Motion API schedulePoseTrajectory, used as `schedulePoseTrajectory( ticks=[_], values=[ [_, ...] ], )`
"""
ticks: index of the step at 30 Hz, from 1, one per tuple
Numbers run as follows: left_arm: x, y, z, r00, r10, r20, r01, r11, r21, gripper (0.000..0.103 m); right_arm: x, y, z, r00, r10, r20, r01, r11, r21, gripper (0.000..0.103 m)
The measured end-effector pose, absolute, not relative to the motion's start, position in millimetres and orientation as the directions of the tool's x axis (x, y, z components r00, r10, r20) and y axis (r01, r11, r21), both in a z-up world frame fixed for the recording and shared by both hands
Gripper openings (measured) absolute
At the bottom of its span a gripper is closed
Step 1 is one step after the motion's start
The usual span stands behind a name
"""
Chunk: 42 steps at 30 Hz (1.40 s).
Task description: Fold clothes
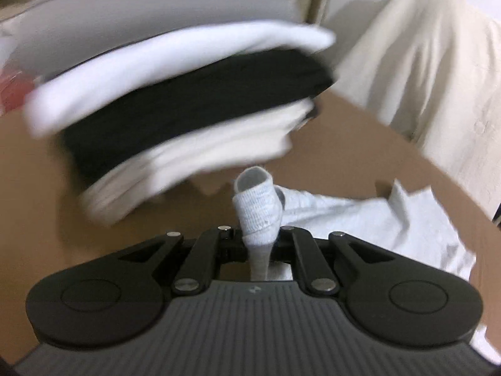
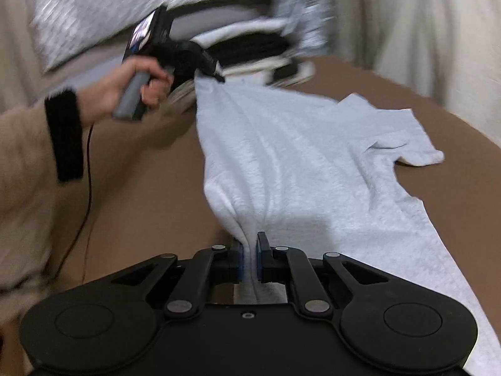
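A pale blue-white T-shirt [image 2: 297, 163] lies stretched across the brown table [image 2: 141, 172]. My right gripper [image 2: 249, 260] is shut on a bunched edge of it at the near end. At the far end my left gripper [image 2: 216, 75], held by a person's hand [image 2: 131, 87], pinches another corner of the same shirt. In the left wrist view the left gripper [image 1: 257, 238] is shut on a ribbed fold of the T-shirt [image 1: 260, 206], which sticks up between its fingers. One sleeve [image 2: 407, 144] lies flat to the right.
A stack of folded clothes [image 1: 175, 103], white over black over cream, sits on the table just beyond the left gripper. Cream fabric [image 1: 422, 62] hangs at the right. A grey textured cushion [image 2: 125, 9] lies behind. A thin cable [image 2: 89, 163] trails from the left hand.
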State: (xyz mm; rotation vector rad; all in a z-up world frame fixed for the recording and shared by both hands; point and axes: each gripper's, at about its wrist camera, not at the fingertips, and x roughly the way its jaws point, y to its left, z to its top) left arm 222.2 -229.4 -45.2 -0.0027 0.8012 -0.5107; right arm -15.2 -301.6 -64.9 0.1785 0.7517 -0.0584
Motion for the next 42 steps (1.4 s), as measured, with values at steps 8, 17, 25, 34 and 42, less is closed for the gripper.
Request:
schedulePoseTrajectory(
  ticks=[8,17,25,34,42],
  values=[
    [156.7,-110.0,-83.3,0.599,-0.108,-0.793,0.327,0.938,0.119,0.015,6.2,-182.2,-79.2,0.553,0.239,-0.798,-0.160,0.971,0.179,0.021],
    [133.1,-102.0,-49.0,0.734,-0.233,-0.638,0.378,0.920,0.099,0.035,-46.8,-281.4,-23.7,0.721,0.030,-0.692,0.173,0.960,0.221,0.059],
    [92.3,-144.7,-43.5,0.566,-0.514,-0.645,0.601,0.793,-0.104,0.046,-166.3,-395.7,-49.1,0.558,-0.182,-0.810,0.710,0.610,0.352,0.064],
    [54.6,-205.2,-68.9,0.468,-0.577,-0.669,0.704,0.701,-0.113,0.046,-202.5,-449.8,-106.6,0.533,-0.119,-0.838,0.806,0.372,0.460,0.072],
    [55.9,-205.3,-81.2,0.484,-0.579,-0.656,0.707,0.701,-0.096,0.046,-185.3,-427.6,-62.6,0.600,-0.253,-0.759,0.692,0.640,0.334,0.008]
  ],
)
